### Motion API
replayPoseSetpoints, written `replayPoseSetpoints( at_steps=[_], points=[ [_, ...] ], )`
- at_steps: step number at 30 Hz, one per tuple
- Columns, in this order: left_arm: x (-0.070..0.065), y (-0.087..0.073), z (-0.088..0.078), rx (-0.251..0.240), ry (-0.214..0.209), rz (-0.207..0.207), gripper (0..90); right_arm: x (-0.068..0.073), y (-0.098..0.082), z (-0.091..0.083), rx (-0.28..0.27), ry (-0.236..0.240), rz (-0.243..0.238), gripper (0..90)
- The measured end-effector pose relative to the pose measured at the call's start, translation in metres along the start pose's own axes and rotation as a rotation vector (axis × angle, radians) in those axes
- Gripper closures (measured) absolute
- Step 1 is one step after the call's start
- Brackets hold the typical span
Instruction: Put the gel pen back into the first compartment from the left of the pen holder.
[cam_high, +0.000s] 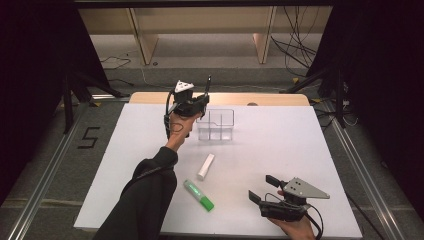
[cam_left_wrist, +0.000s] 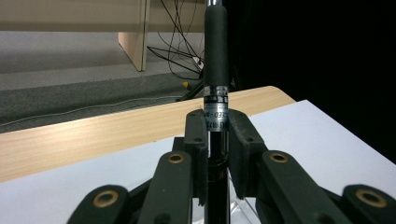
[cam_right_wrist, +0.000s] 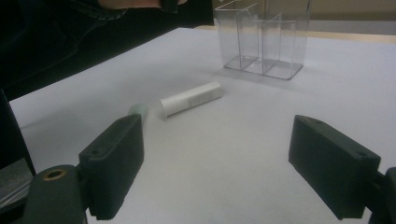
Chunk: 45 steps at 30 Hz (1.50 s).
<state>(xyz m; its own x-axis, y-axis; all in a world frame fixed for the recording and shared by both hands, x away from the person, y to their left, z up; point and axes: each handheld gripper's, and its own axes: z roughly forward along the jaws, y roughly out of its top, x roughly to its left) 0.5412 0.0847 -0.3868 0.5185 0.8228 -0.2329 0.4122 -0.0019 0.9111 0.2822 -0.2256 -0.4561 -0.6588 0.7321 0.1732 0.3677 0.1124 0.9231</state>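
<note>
— What has the left hand-held gripper (cam_left_wrist: 215, 154) got?
— Its jaws are clamped on a black pen (cam_left_wrist: 215, 70), held upright, just beside the clear organizer (cam_high: 216, 125).
— And the right hand-held gripper (cam_right_wrist: 217, 168)?
— Jaws wide apart, nothing between them. The white tube (cam_right_wrist: 190, 99) and green marker (cam_high: 198, 195) lie on the counter (cam_high: 280, 150) ahead of it.

A lab recording bay: black curtains (cam_high: 30, 75), floor rails (cam_high: 45, 170), loose cables (cam_high: 295, 45).

Black pen (cam_left_wrist: 215, 70) upright, clamped low on its barrel, just left of clear organizer (cam_high: 216, 125).
</note>
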Motion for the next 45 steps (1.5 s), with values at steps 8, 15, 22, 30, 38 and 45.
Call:
replayPoseSetpoints(
  at_steps=[8, 15, 22, 30, 38, 45],
  points=[
    [0.003, -0.006, 0.011, 0.011, 0.018, 0.017, 79.1, 0.000, 0.000, 0.000, -0.002, 0.003, 0.002, 19.1],
    [0.005, -0.011, 0.015, 0.009, 0.023, 0.002, 79.1, 0.000, 0.000, -0.001, -0.007, 0.008, 0.000, 19.1],
    [0.007, -0.015, 0.016, 0.006, 0.026, -0.009, 78.9, 0.000, 0.000, -0.001, -0.008, 0.007, -0.001, 18.8],
    [0.007, -0.018, 0.017, 0.008, 0.022, -0.006, 78.9, 0.002, 0.000, -0.001, -0.005, 0.009, -0.010, 18.0],
    [0.009, -0.023, 0.017, 0.014, 0.033, -0.006, 78.7, 0.001, 0.000, -0.001, -0.005, 0.008, -0.009, 18.0],
    [0.010, -0.027, 0.017, 0.013, 0.033, -0.012, 78.4, 0.002, 0.000, 0.000, -0.001, 0.011, -0.011, 18.0]
  ],
)
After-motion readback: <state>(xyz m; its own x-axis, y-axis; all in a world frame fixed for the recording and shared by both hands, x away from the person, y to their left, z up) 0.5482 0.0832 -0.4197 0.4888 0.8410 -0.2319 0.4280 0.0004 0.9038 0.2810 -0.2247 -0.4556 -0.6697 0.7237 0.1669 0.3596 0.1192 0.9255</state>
